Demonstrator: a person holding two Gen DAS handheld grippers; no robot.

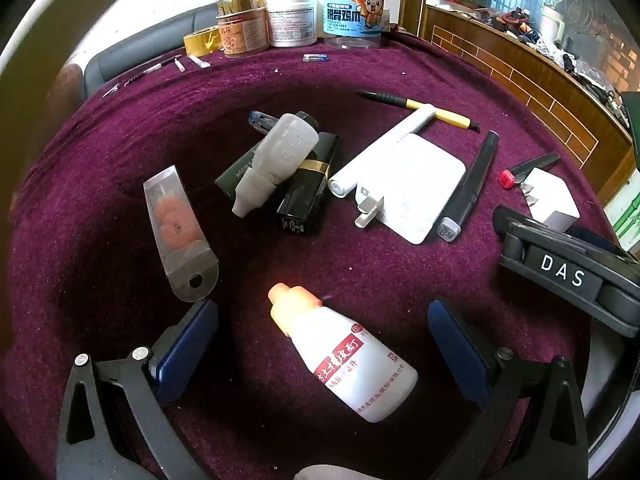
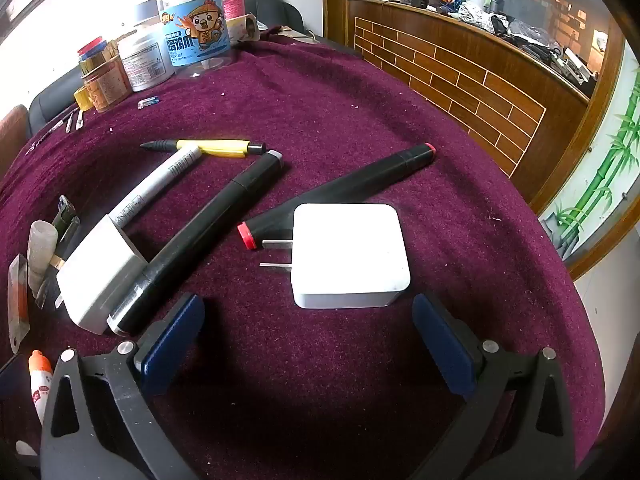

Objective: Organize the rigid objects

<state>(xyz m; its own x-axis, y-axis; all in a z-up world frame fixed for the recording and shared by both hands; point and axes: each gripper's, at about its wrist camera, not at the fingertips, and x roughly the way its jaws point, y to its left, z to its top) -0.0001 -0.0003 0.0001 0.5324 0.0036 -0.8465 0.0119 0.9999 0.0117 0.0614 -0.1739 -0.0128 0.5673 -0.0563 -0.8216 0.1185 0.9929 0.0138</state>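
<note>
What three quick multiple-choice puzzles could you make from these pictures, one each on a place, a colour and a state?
1. What lies just ahead of the right gripper?
A. white plug adapter
B. yellow tape roll
C. snack jar

2. What colour is the cap of the white bottle?
A. green
B. orange
C. black

3. How does the left gripper stand?
A. shut on the bottle
B. shut on nothing
C. open, with the bottle lying between its fingers

Key: 1 A, the white plug adapter sits beyond its fingertips. 2 B, its orange cap shows clearly. 3 C, both pads stand clear of the bottle.
</note>
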